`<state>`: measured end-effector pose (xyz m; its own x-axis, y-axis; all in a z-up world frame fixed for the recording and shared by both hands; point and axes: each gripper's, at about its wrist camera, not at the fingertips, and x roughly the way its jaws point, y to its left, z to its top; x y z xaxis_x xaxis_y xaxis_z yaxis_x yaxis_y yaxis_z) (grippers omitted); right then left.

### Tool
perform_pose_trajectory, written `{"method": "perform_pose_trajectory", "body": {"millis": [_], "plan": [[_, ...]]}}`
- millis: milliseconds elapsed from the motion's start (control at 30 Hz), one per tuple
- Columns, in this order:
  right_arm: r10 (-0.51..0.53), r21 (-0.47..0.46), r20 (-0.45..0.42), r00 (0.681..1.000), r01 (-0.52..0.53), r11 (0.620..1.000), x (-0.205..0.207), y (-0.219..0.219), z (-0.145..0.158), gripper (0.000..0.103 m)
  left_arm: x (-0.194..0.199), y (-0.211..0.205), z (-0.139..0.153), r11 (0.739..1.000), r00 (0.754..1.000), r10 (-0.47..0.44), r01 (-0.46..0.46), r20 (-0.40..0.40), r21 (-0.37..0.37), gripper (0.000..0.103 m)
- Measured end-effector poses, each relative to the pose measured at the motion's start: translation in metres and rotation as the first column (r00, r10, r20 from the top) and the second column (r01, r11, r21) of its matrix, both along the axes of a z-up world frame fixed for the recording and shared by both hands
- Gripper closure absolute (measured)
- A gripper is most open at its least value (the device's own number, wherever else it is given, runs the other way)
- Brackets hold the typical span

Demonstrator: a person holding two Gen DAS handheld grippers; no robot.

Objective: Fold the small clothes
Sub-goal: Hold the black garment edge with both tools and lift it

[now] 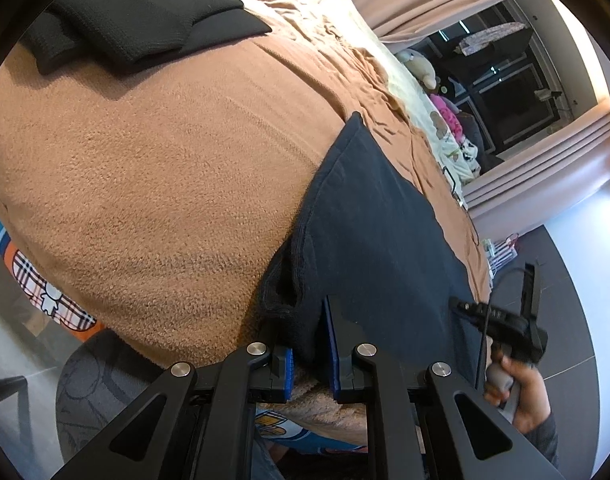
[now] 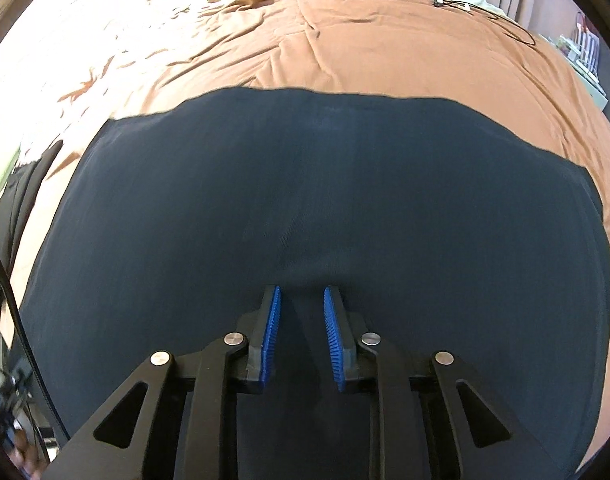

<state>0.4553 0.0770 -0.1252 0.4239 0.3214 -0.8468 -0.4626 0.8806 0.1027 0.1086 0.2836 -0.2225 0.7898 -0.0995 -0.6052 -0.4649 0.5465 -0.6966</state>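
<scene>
The left gripper (image 1: 309,344) pinches the near edge of the dark garment (image 2: 305,200), spread on the brown blanket (image 1: 145,184). The right gripper (image 2: 301,320) hovers with parted jaws. Likely next: grip, then fold toward twelve o'clock. Folded black clothes (image 1: 145,12) lie at eleven o'clock.

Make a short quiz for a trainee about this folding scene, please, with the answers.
1. True or false: the left gripper has an edge of the navy garment between its fingers.
2. What covers the bed? A) brown blanket B) white towel C) green mat
3. What lies folded at the far end in the left wrist view?

Key: 1 true; 2 A; 3 a black garment.
</scene>
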Motion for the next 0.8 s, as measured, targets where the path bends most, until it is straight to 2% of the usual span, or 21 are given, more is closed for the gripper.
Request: {"method": "perform_pose_trajectory", "body": {"millis": [300,500,800], "plan": [[0.003,-0.020,0.000,1.000,-0.003,1.000,0.053,0.032,-0.004,0.085,-0.002,0.006,-0.004,0.998,1.000,0.011,-0.010,0.006,-0.064,0.089],[-0.034,-0.013,-0.027,0.999,0.033,0.999,0.095,0.044,-0.011,0.086,-0.005,0.010,-0.008,0.993,1.000,0.013,-0.012,0.013,-0.117,0.091],[-0.032,-0.034,-0.020,0.999,0.032,0.999,0.130,0.053,-0.013,0.087,-0.009,0.008,-0.008,0.992,1.000,0.015,-0.014,0.006,-0.124,0.092]]}}
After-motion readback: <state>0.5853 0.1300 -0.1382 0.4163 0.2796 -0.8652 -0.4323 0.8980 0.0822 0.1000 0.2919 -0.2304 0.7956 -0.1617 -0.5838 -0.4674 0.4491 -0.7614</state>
